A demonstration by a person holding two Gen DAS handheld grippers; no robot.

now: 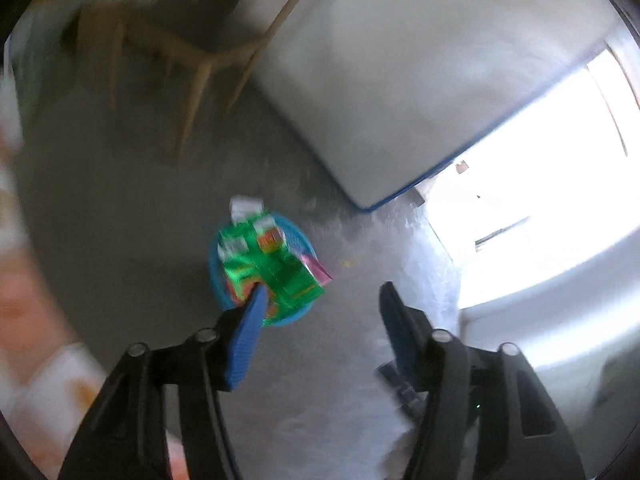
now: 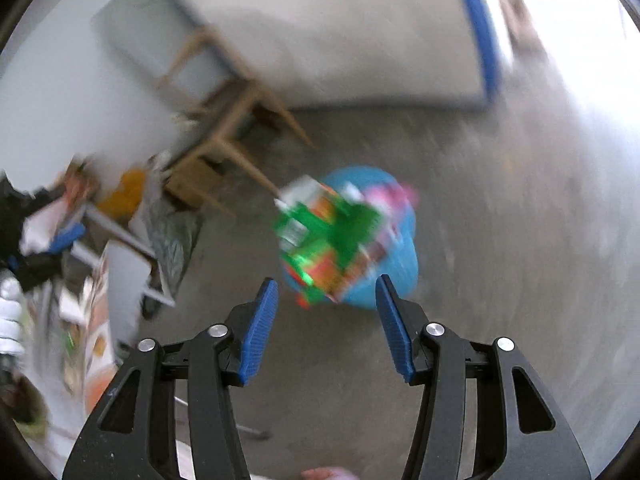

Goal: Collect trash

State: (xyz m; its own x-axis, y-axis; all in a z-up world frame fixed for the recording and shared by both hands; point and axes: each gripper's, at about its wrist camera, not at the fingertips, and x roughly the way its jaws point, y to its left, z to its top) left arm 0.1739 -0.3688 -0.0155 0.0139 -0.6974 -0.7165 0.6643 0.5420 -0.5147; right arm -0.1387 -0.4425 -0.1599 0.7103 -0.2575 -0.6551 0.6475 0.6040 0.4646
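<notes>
Clutter of paper and plastic lies heaped at the left of the right wrist view beside a wooden chair. Further right, a round blue bin stands on the grey concrete floor, with a glossy green carton and a pink wrapper piled above its rim. Both the left gripper and the right gripper, with ribbed blue pads, stand open and empty above it. The overfilled bin could spill; the slick carton sits loose on top.
</notes>
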